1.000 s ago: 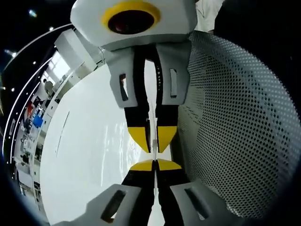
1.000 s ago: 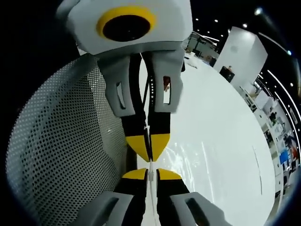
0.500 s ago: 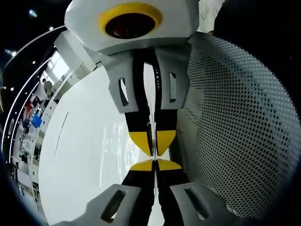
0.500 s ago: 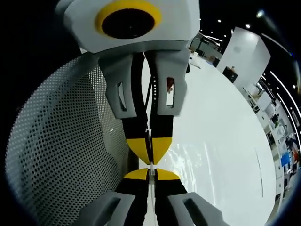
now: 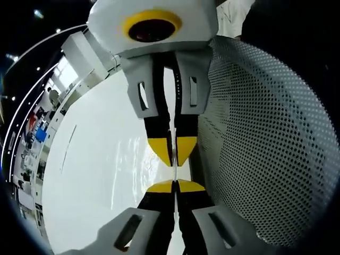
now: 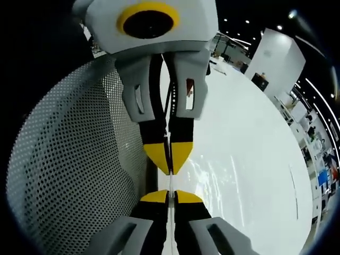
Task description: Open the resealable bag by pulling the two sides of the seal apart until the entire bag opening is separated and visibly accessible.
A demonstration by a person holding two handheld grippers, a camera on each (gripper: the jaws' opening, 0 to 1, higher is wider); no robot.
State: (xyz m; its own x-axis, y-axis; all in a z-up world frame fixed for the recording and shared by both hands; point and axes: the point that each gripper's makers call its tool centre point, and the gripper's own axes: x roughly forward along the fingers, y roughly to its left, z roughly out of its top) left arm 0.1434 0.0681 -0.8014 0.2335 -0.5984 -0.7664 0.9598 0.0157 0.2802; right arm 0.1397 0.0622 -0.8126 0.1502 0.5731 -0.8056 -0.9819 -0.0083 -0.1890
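Note:
In the left gripper view my left gripper rises from the bottom with its yellow-tipped jaws pressed together on a thin clear strip, the bag's seal edge. My right gripper faces it from above, also shut on that strip, a short gap away. The right gripper view mirrors this: the right gripper is at the bottom and the left gripper above, with the seal edge taut between them. Glinting clear film of the bag spreads beside the jaws; the opening itself is hidden.
A white table lies under the grippers. A grey perforated curved panel stands close beside them and appears as the perforated panel in the right gripper view. A dim room with shelves lies far behind.
The two grippers closed in on each other slightly, then drew apart, so the gap between their tips is now wider. Both stay shut on the seal edge.

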